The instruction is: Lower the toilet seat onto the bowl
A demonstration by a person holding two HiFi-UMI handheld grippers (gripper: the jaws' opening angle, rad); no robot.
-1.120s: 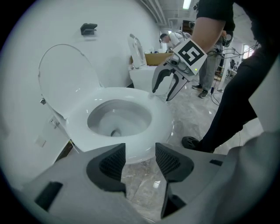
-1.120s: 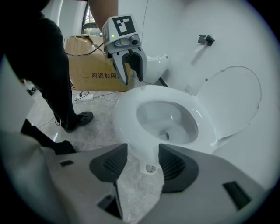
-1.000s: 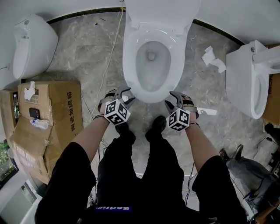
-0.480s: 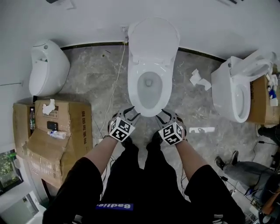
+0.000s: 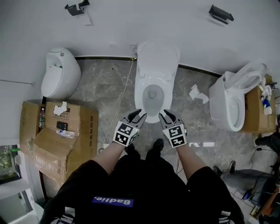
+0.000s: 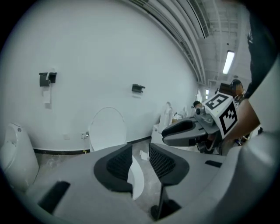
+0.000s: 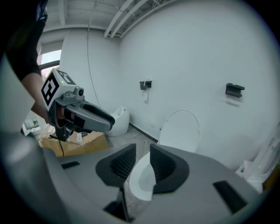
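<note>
The white toilet bowl (image 5: 152, 98) stands at the middle of the head view. Its seat and lid (image 5: 157, 59) are upright against the wall, also in the left gripper view as the seat and lid (image 6: 107, 129) and in the right gripper view as the seat and lid (image 7: 180, 130). My left gripper (image 5: 137, 116) and right gripper (image 5: 167, 116) hang side by side in the air before the bowl's front rim, touching nothing. In their own views the left gripper (image 6: 141, 154) and right gripper (image 7: 143, 156) have just been closing. A narrow gap remains and nothing is between the pads.
A white fixture (image 5: 61, 74) stands at the left wall, with cardboard boxes (image 5: 57, 140) in front of it. A second toilet (image 5: 234, 103) is at the right. Crumpled tissue (image 5: 194, 92) and a cable (image 5: 122, 98) lie on the marble floor. Two black holders (image 5: 220, 13) hang on the wall.
Both grippers and my head have risen, so the toilet looks smaller and farther. Both pairs of jaws stand narrower than before. The seat has not moved.
</note>
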